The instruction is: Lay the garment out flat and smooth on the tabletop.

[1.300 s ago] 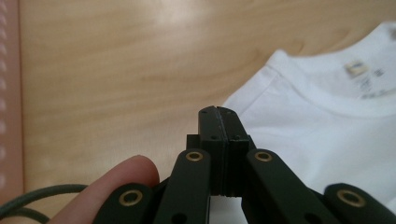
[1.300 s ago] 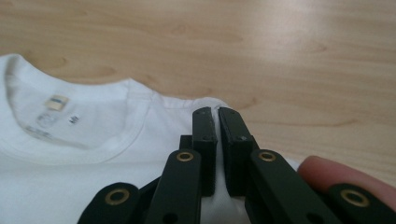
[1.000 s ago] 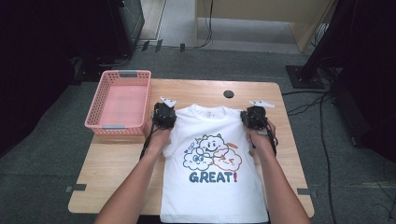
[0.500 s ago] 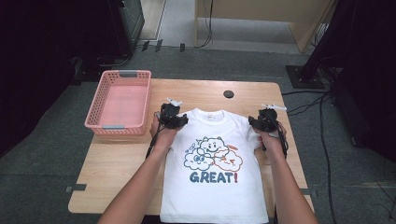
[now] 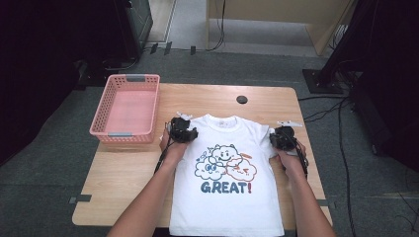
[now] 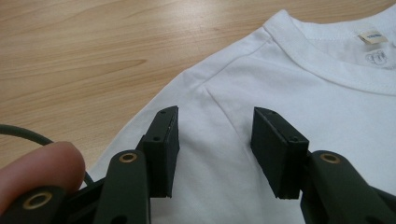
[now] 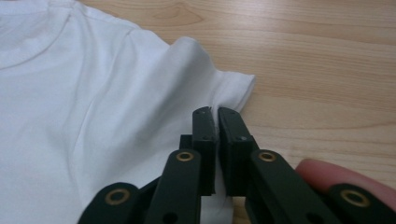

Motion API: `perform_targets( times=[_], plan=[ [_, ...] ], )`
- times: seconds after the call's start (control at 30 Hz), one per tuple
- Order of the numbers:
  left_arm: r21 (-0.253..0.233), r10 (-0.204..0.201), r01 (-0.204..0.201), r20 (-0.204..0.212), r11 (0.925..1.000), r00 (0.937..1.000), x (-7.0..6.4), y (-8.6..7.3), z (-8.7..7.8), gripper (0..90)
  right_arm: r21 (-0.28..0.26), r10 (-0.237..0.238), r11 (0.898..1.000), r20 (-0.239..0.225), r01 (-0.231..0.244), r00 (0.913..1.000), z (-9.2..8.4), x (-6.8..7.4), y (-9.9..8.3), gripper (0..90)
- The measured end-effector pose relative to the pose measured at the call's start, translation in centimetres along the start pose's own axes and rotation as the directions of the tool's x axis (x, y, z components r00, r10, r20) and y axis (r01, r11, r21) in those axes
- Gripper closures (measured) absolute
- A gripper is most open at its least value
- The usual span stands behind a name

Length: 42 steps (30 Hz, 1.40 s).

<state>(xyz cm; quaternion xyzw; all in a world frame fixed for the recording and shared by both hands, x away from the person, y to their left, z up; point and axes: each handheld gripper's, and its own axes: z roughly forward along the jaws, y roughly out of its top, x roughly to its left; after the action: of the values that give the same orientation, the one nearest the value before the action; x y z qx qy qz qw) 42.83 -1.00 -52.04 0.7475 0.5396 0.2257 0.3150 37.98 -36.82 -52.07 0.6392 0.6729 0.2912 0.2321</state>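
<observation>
T-shirt (image 5: 225, 173) sleeve pinched in right jaws; shoulder between spread left jaws.

The right gripper (image 7: 215, 114) pinches the sleeve (image 7: 224, 91) of the white T-shirt (image 7: 70, 116), which lies on the wooden table (image 7: 317, 60).

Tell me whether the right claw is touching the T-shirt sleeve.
Touching. The right gripper view shows the right claw with its jaws closed together on the bunched edge of the T-shirt sleeve.
</observation>
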Motion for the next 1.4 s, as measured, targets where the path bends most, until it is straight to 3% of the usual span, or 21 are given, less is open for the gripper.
perform_targets(
  times=[0.17,0.3,0.37,0.43,0.53,0.63,0.73,0.8,0.87,1.0,1.03,1.1,1.13,1.27,1.4],
  plan=[
    [0.0,-0.045,0.045,-0.052,0.999,0.9977,0.4,0.6,0.6,52.9,-0.006,0.015,1.0,0.053,-0.015,0.9985,-0.1,-1.1,0.0,89.7],
    [0.011,-0.044,0.045,-0.056,0.9989,0.9974,0.4,1.4,1.2,52.6,-0.016,0.06,0.998,0.062,-0.059,0.9963,0.2,-2.1,0.3,89.4],
    [0.019,-0.052,0.053,-0.052,0.9984,0.9973,0.4,1.9,1.4,49.1,-0.024,0.092,0.996,0.066,-0.09,0.9936,0.4,-2.4,0.5,83.6],
    [-0.013,-0.083,0.083,-0.065,0.9965,0.9944,0.5,2.3,0.8,53.2,-0.047,0.139,0.99,0.068,-0.136,0.988,0.4,-2.8,0.7,74.5],
    [-0.068,-0.124,0.124,-0.005,0.99,0.9922,1.3,3.0,-0.8,52.3,-0.11,0.184,0.978,0.033,-0.179,0.9824,-0.5,-2.9,0.8,67.9],
    [-0.063,-0.106,0.109,0.042,0.992,0.9934,1.8,3.3,-2.2,51.3,-0.138,0.15,0.979,-0.003,-0.149,0.9887,-1.5,-1.7,1.1,64.5],
    [-0.023,-0.062,0.065,0.092,0.9976,0.9938,1.8,2.6,-3.0,50.7,-0.135,0.061,0.988,-0.076,-0.071,0.9953,-2.1,1.0,1.2,59.0],
    [-0.008,-0.043,0.044,0.1,0.999,0.994,1.7,1.8,-3.3,50.6,-0.121,-0.022,0.993,-0.09,0.011,0.9957,-2.0,3.1,0.9,55.4],
    [0.018,-0.018,0.016,0.123,0.9997,0.9923,1.5,0.9,-3.3,49.8,-0.113,-0.054,0.993,-0.113,0.041,0.9921,-1.4,4.6,0.5,48.9],
    [0.053,0.033,-0.041,0.143,0.9978,0.9891,0.8,-1.1,-2.7,46.5,-0.087,-0.036,0.996,-0.1,0.027,0.9944,0.4,5.8,-0.5,40.6],
    [0.049,0.026,-0.034,0.157,0.9982,0.9873,0.9,-1.4,-2.5,44.6,-0.077,-0.041,0.996,-0.082,0.034,0.9958,0.8,5.9,-0.7,39.1],
    [0.012,-0.004,0.002,0.168,0.9999,0.9857,1.1,-2.1,-2.3,40.5,-0.109,-0.066,0.992,-0.051,0.06,0.9965,1.1,6.0,-1.1,37.3],
    [-0.01,-0.017,0.019,0.17,0.9998,0.9853,1.2,-2.3,-2.3,40.6,-0.107,-0.065,0.992,-0.047,0.06,0.9968,1.2,6.1,-1.0,35.9],
    [-0.037,0.034,-0.03,0.117,0.9989,0.9926,0.6,-2.4,-1.9,40.4,-0.1,-0.07,0.993,-0.019,0.068,0.9974,1.6,6.2,-0.7,33.0],
    [-0.036,0.043,-0.041,0.06,0.9985,0.9973,0.2,-1.8,-1.1,40.5,-0.096,-0.07,0.993,-0.02,0.068,0.9973,2.1,6.1,-0.1,30.6]
  ],
)
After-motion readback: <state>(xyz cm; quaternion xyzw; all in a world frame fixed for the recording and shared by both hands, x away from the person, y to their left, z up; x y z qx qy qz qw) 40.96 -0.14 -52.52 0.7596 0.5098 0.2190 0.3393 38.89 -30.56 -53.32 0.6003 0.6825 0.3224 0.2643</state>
